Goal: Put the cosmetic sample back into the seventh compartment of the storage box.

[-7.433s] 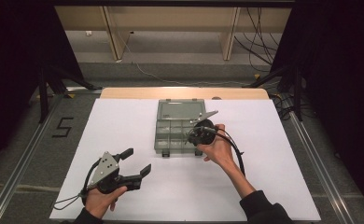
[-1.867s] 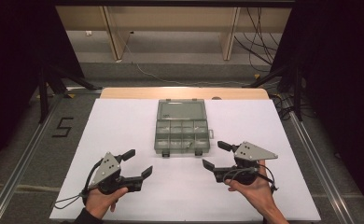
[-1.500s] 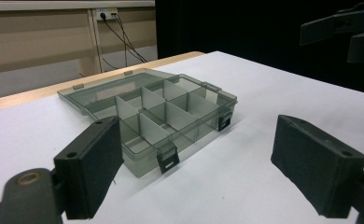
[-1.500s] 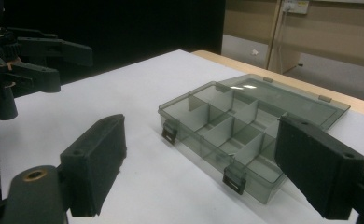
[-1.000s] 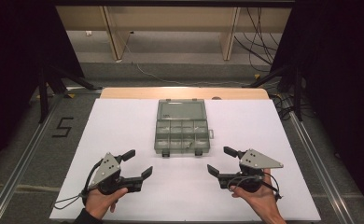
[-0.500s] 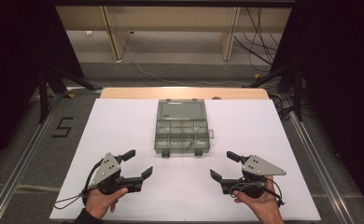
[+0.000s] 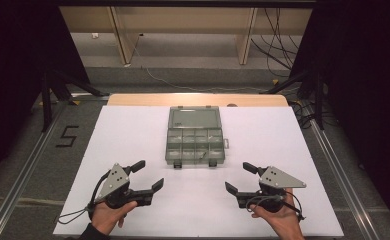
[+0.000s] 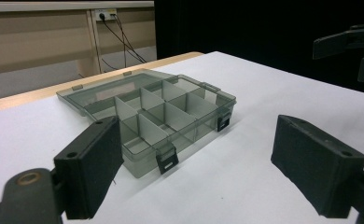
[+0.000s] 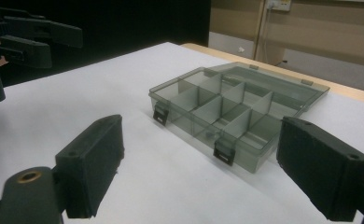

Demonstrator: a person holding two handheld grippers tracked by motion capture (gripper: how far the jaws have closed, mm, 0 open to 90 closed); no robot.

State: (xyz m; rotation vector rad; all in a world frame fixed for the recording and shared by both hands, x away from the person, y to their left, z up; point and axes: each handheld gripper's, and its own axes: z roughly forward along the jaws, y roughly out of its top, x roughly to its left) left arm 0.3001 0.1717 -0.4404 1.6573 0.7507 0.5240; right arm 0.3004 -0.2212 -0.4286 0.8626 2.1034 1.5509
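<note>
Organizer box point(image 7: 195, 136) sits mid-table, lid flat open toward the far edge, latches facing near. Left gripper point(image 7: 146, 175) near-left, jaws wide apart, holding nothing. Right gripper point(image 7: 241, 178) near-right, jaws likewise spread, also empty. Both well apart from the box, with bare white table point(image 7: 133, 130) between and on either side. Box stands clear of every table edge.
</note>
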